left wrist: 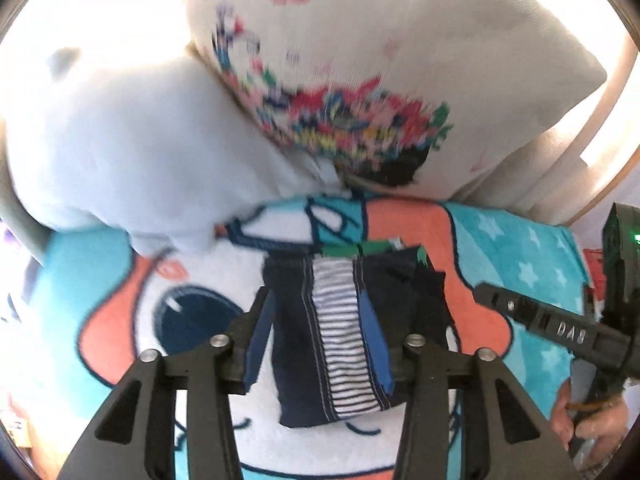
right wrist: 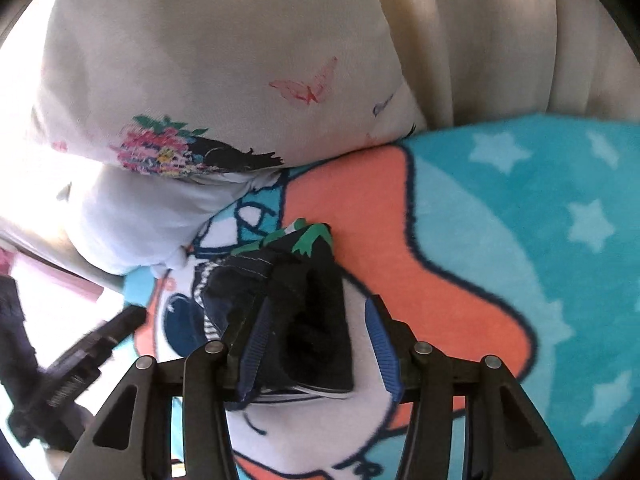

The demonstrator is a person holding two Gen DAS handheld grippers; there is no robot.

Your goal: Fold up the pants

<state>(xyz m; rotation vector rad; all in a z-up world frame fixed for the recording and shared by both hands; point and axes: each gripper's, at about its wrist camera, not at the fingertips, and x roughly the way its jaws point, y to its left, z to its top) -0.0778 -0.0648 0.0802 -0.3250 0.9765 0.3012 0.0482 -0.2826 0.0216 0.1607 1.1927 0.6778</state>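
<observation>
The pants (left wrist: 340,332), dark navy with a striped panel and green trim at the far edge, lie folded into a compact bundle on a blanket (left wrist: 516,248) printed with a cartoon figure and white stars.

Left claw (left wrist: 318,340): fingers spread apart, one on each side of the bundle. The blue pads (left wrist: 376,344) stand at the bundle's two sides; contact with the fabric cannot be confirmed.

Right claw (right wrist: 316,350): fingers spread apart. The bundle (right wrist: 296,312) sits between them, against the left finger and clear of the right finger. The right claw's body (left wrist: 560,328) also shows at the right edge of the left wrist view, held in a hand (left wrist: 588,424).

A floral pillow (left wrist: 360,64) and a pale blue pillow (left wrist: 132,152) rest on the blanket just beyond the pants.
</observation>
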